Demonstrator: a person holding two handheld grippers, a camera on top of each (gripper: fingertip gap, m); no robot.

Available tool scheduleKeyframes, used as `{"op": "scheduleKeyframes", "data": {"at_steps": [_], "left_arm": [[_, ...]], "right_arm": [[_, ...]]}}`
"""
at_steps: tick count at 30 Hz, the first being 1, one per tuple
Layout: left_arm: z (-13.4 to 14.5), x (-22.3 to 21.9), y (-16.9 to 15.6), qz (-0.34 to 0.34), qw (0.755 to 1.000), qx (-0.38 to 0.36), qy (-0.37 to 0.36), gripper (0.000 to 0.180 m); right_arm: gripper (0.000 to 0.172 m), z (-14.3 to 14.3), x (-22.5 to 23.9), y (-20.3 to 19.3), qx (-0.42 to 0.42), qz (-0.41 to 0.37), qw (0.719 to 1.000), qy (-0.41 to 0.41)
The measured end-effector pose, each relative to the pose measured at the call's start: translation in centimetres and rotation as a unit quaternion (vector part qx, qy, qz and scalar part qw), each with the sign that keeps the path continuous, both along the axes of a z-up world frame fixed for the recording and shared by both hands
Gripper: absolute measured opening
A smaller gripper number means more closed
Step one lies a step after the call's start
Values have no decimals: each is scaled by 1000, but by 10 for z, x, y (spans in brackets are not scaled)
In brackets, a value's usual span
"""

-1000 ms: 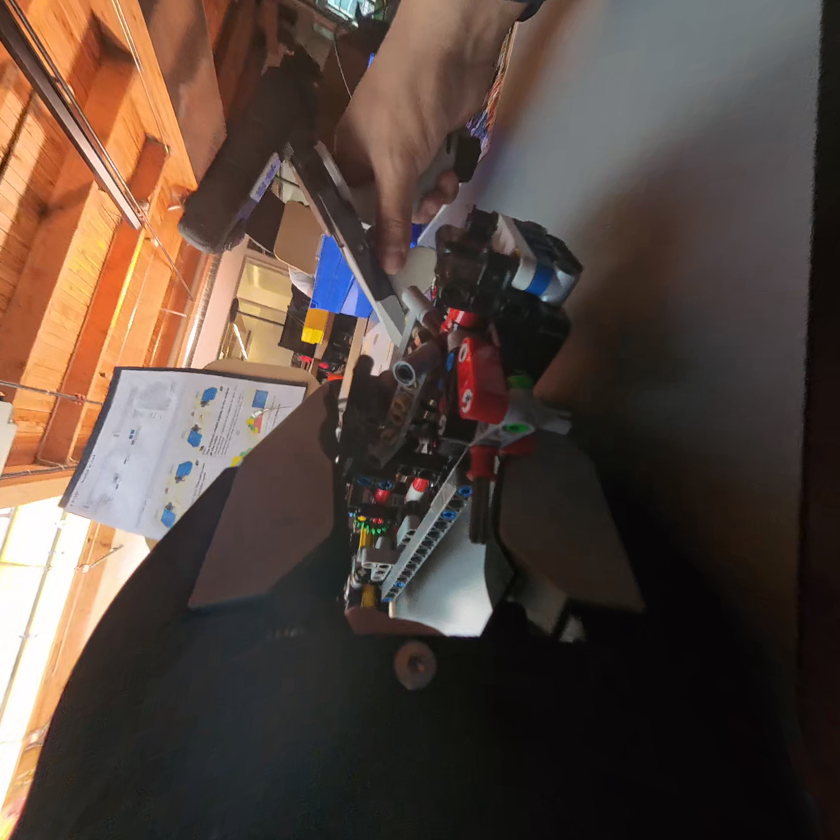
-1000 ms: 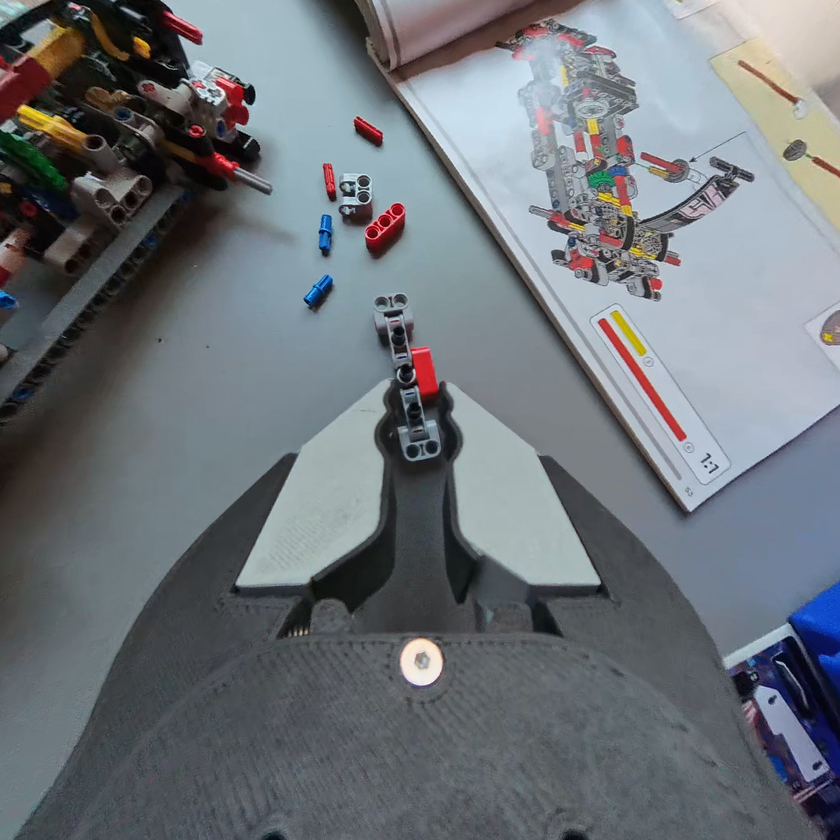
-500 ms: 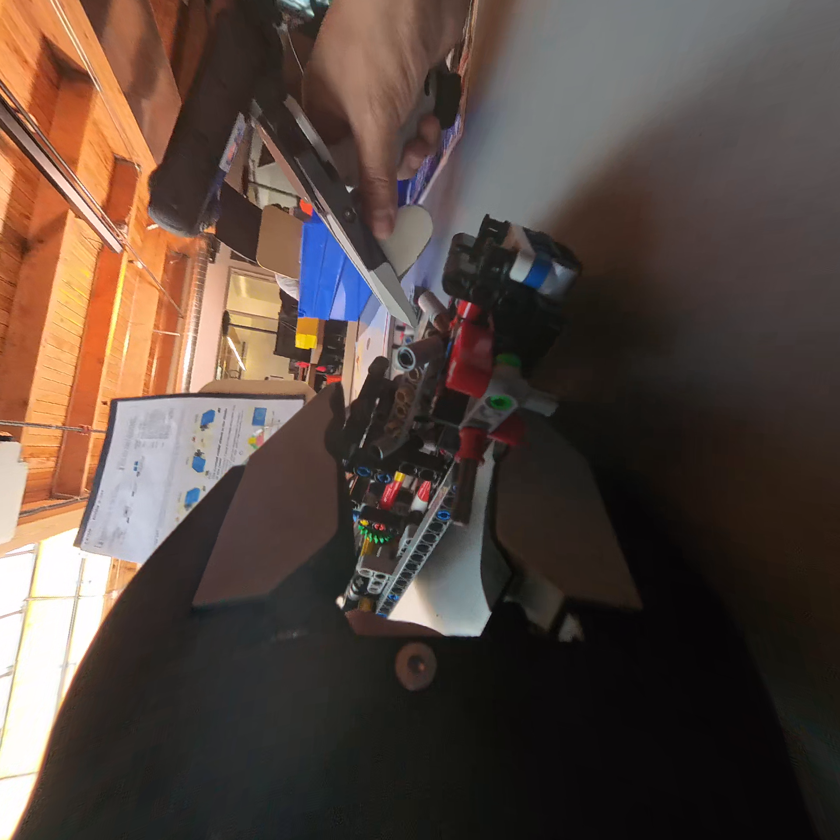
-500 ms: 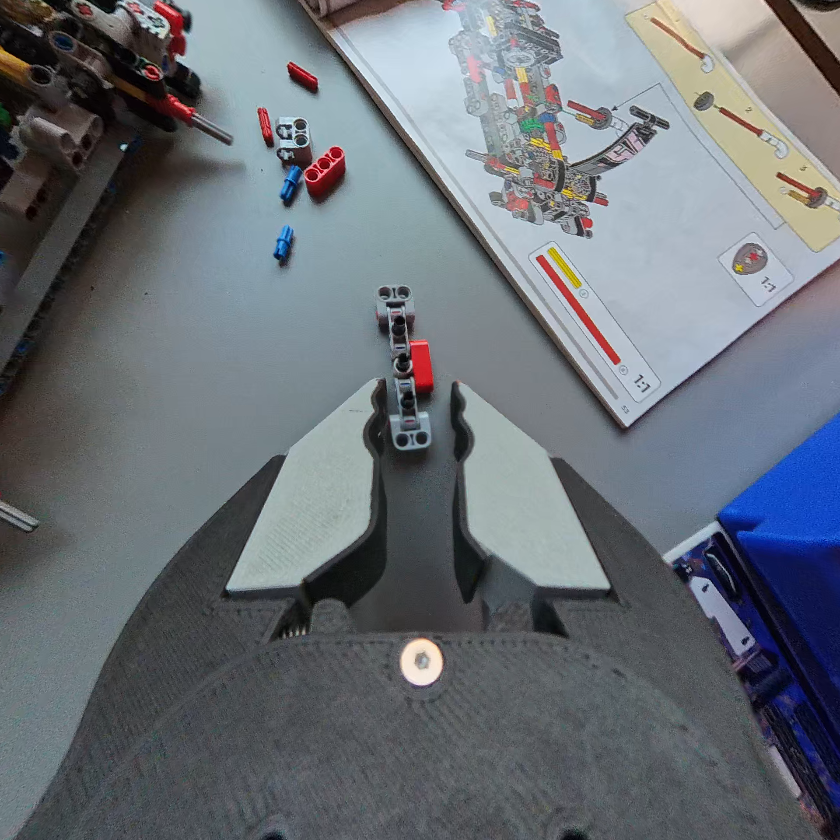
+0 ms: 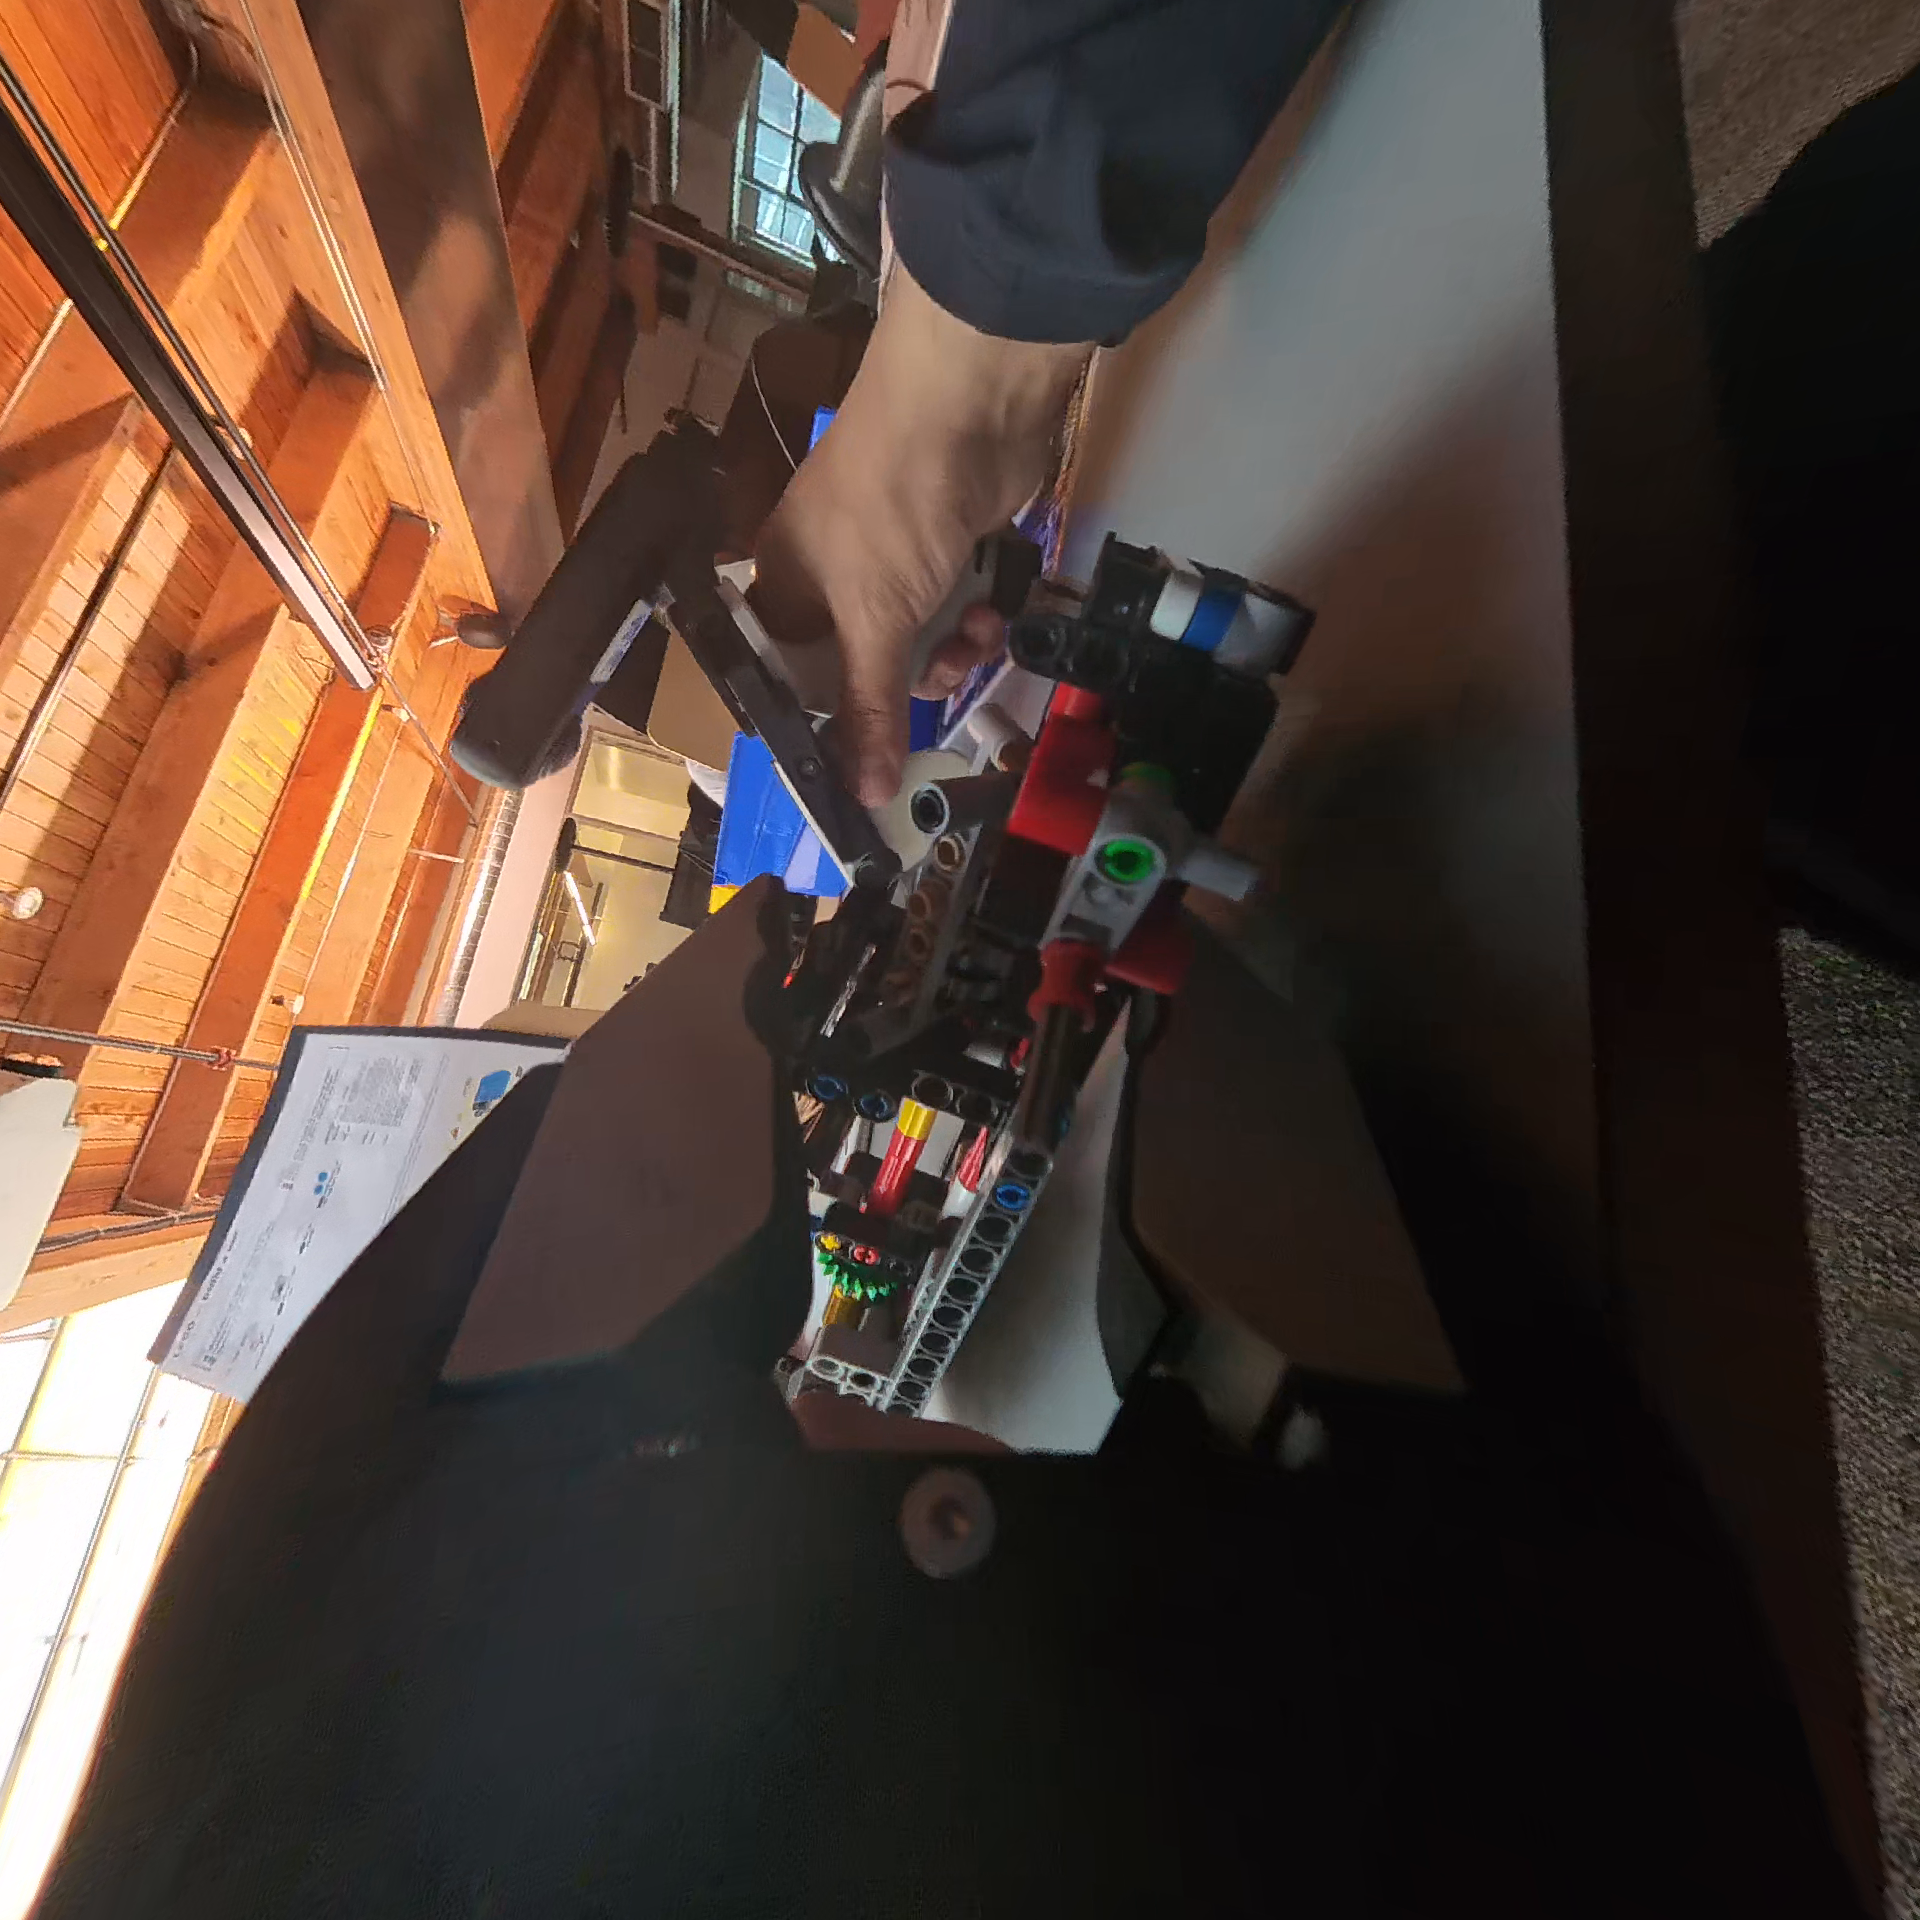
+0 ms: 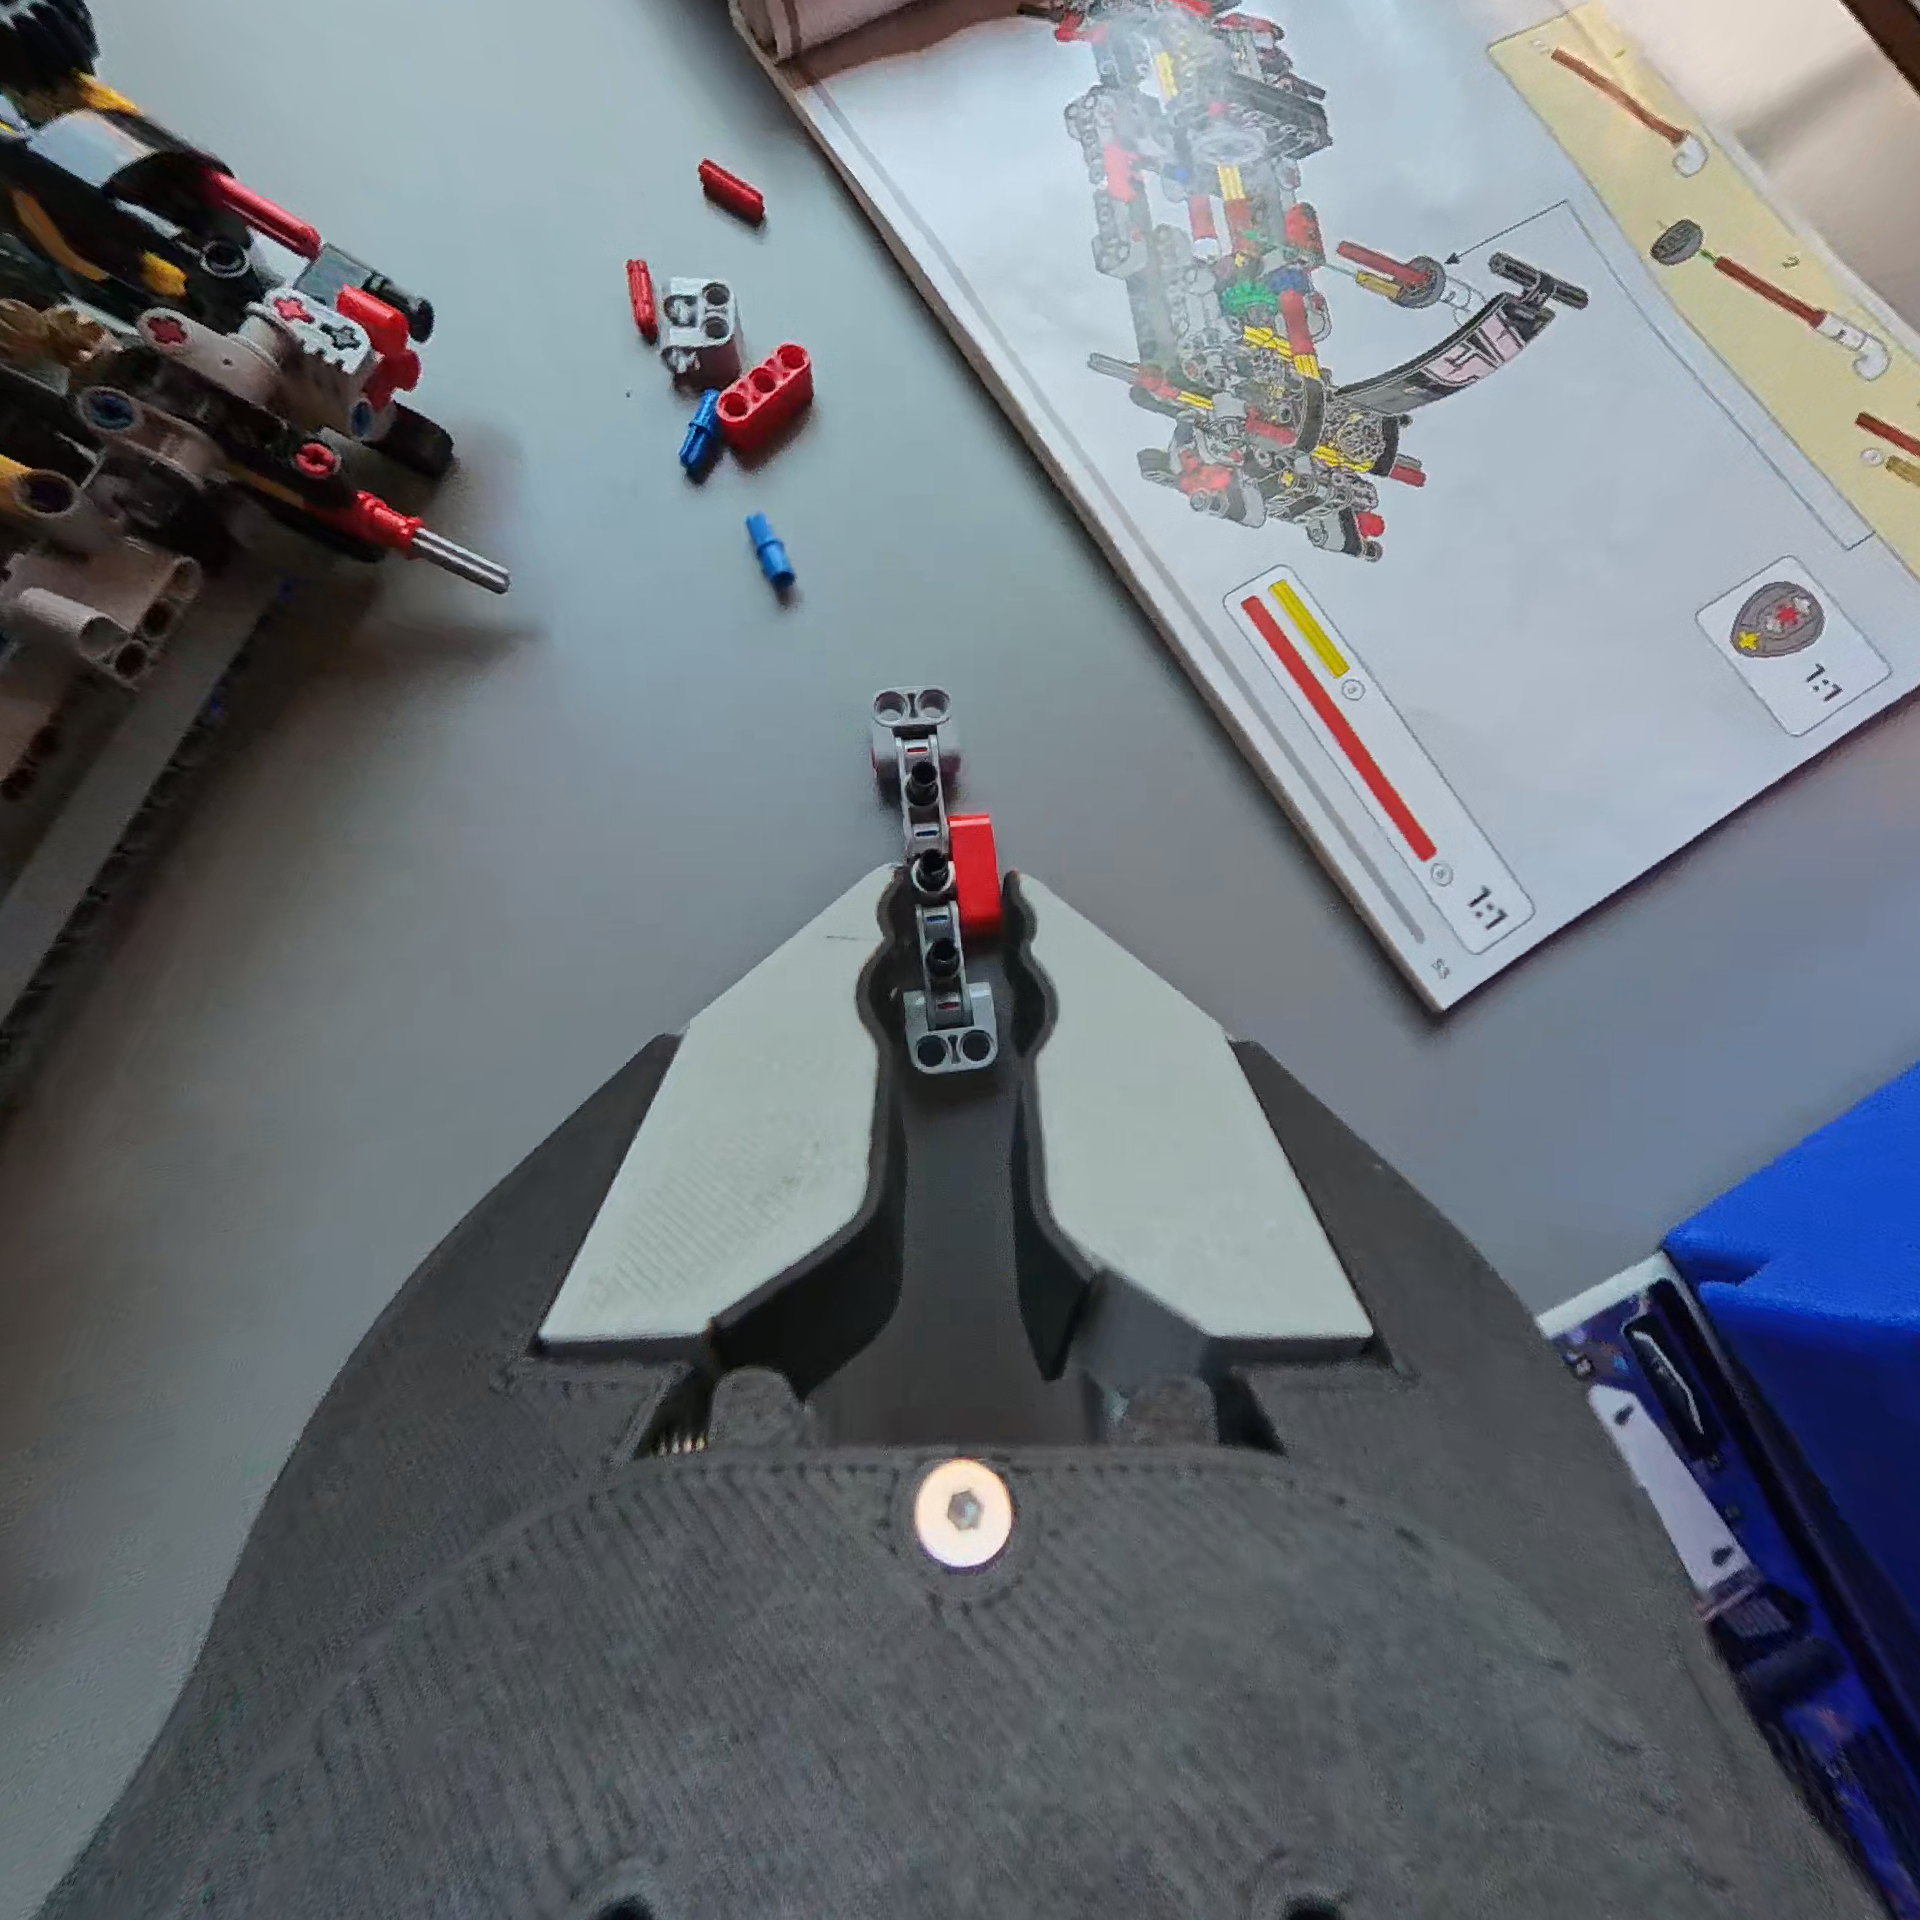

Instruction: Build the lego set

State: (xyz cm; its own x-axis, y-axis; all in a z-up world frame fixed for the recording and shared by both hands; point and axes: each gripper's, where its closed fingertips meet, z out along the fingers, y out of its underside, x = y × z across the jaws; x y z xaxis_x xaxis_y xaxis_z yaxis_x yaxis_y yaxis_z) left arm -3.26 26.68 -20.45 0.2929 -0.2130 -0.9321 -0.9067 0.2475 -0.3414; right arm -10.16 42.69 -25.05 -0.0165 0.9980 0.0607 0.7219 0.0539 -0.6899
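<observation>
A grey-and-red brick subassembly (image 6: pixel 940 914) is clamped in the right tongs (image 6: pixel 951 883) over the bench (image 6: pixel 520 831); loose pieces (image 6: pixel 764 384) and booklet (image 6: pixel 1455 468) are seen only there. A brick model (image 5: pixel 997 987) is gripped between the left tongs (image 5: pixel 945 966).

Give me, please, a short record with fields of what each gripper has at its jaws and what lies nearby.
Left gripper: jaws on either side of a multicoloured brick model; contact unclear.
Right gripper: shut on a small grey-and-red brick assembly.
Surface: grey table.
Loose parts: red beam, blue pin.
Paper: open instruction booklet.
Edge: blue bin.
</observation>
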Motion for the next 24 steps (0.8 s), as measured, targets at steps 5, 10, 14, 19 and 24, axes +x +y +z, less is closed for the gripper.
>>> {"op": "scheduleKeyframes", "data": {"at_steps": [5, 10, 14, 19, 24], "left_arm": [[-5, 18, -6, 14, 1000, 9, 13, 65], [-7, 14, -8, 54, 997, -51, -25, 70], [-13, 4, -16, 77, 969, -183, -147, 80], [-17, -15, -22, 109, 962, -200, -151, 78], [-19, -15, -21, 91, 955, -238, -152, 81]], "right_arm": [[13, 0, 35, -6, 26, -11, 1000, -8], [14, 8, 63, -12, 63, -28, 998, 14], [14, 15, 74, -17, 99, -35, 994, 32], [14, 18, 83, -28, 111, -30, 993, 41], [14, 19, 84, -39, 134, -12, 989, 55]]}}
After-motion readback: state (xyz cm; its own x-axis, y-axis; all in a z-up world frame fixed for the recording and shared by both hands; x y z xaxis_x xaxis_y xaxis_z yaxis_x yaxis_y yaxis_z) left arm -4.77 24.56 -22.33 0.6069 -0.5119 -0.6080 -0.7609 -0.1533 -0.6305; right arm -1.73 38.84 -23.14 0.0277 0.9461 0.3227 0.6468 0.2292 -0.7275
